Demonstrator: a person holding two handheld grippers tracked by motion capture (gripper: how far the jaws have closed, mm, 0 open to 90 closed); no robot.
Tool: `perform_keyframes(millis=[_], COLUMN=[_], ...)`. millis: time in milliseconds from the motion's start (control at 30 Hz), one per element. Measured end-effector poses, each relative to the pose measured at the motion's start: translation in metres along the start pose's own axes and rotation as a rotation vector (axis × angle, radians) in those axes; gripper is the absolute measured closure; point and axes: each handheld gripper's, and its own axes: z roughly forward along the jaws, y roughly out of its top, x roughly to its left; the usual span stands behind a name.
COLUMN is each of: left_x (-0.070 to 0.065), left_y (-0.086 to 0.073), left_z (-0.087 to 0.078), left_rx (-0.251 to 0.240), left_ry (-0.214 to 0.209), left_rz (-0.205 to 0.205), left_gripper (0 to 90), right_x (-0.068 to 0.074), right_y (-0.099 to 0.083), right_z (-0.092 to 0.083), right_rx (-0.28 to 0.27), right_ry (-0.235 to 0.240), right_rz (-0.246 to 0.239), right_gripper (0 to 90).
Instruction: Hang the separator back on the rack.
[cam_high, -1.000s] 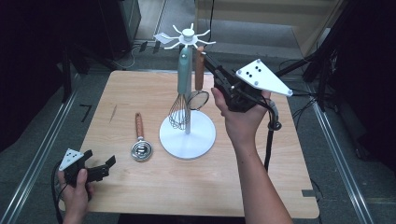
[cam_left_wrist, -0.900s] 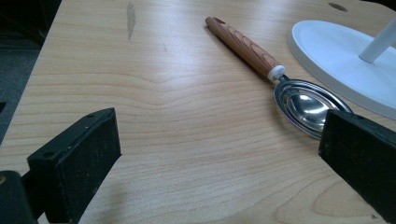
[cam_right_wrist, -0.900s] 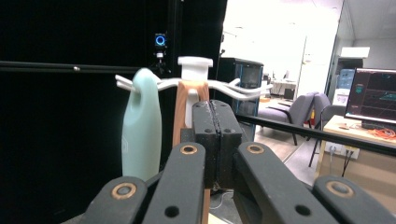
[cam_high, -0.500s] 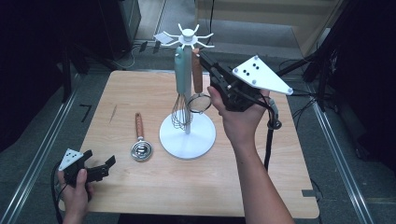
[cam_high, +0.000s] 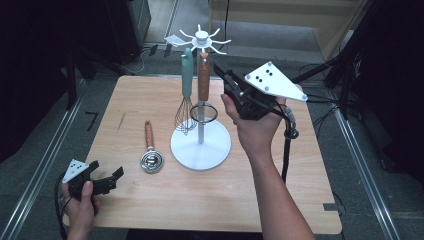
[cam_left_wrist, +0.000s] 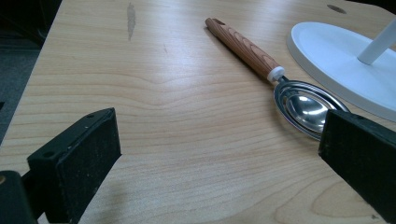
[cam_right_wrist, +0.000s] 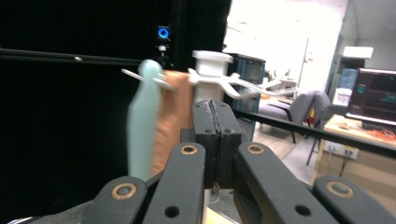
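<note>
Wooden handle just beside closed R gripper, prob. untouched.

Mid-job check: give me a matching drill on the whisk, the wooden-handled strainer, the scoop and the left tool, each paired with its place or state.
Things:
1. whisk
2. wooden-handled strainer
3. scoop
4. left tool

Places or states:
A. lying flat on the table, left of the stand's base
B. open, with nothing between its jaws
C. hanging from the stand by a teal handle
D. hanging from the stand, nearest the right tool

Pairs: 1-C, 2-D, 3-A, 4-B
</note>
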Motion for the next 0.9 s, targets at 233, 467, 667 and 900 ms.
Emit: perform_keyframes(millis=[233,467,667,900], left_x=[-0.001,0.000,0.000,0.000], left_y=[0.000,0.000,0.000,0.000], left_z=[0.000,0.000,0.000,0.000], left_rx=[-0.003,-0.003,-0.004,-0.003], left_ry=[-0.001,0.000,-0.002,-0.001], left_rz=[0.005,0.000,-0.003,0.001], left_gripper=[0.0,0.0,0.0,0.0], right_x=[-0.015,-0.017,-0.012,-0.005], right_y=[-0.003,0.002,0.003,0.005], right_z=[0.005,0.005,0.003,0.001], right_rx=[-0.005,-0.023,-0.022,-0.032], right_ry=[-0.049,-0.061,-0.049,-0.033], right_rz=[0.052,0.038,0.023,0.007], right_gripper=[90.0,90.0,90.0,90.0])
